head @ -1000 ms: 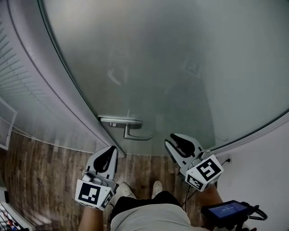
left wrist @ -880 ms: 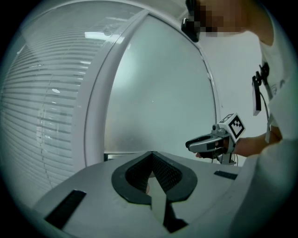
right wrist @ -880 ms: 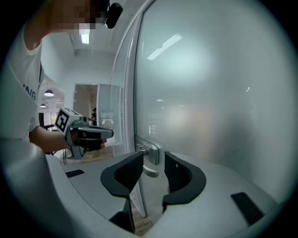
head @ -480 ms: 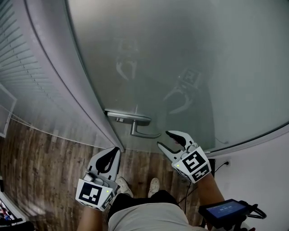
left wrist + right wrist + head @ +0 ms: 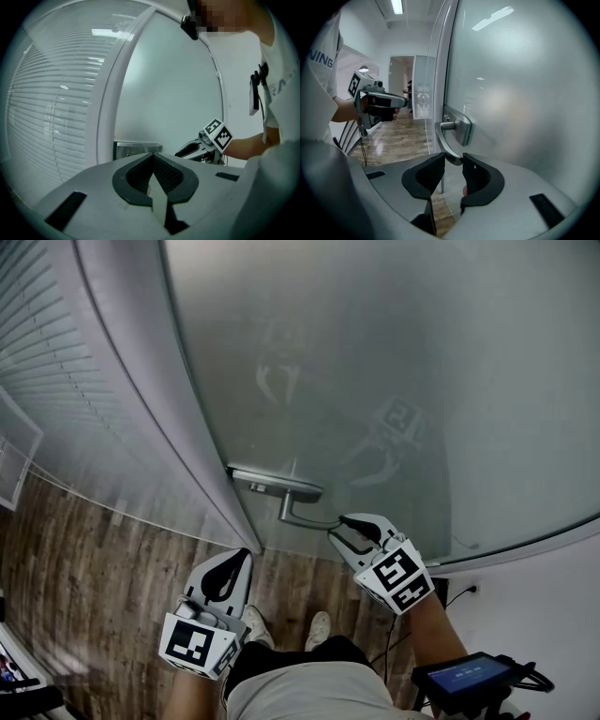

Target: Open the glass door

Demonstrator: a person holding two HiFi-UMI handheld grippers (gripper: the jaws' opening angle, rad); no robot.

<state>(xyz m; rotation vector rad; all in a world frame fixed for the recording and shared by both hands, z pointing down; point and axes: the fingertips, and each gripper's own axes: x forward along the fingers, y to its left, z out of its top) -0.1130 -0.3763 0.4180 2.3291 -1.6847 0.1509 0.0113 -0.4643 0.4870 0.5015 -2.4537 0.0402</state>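
Observation:
The frosted glass door (image 5: pixel 394 352) carries a metal lever handle (image 5: pixel 302 513) on a plate (image 5: pixel 267 484) near its left edge. My right gripper (image 5: pixel 339 527) is at the lever's free end. In the right gripper view the handle's (image 5: pixel 449 143) tip lies between the pads (image 5: pixel 478 176), which touch it on both sides while the jaws are closing. My left gripper (image 5: pixel 239 557) hangs lower left of the handle, away from the door, shut with nothing in it (image 5: pixel 152 161). The left gripper view shows the plate (image 5: pixel 138 149) and the right gripper (image 5: pixel 190 149).
Left of the door stands a white frame post (image 5: pixel 141 381) and a glass panel with blinds (image 5: pixel 47 371). Wooden floor (image 5: pixel 84 559) lies below, with the person's shoes (image 5: pixel 319 624). A white wall with a socket (image 5: pixel 466 589) is at lower right, beside a device with a screen (image 5: pixel 466 676).
My right gripper has moved in to the handle's free end and rolled, and its jaws now sit around that end. The left gripper has hardly moved.

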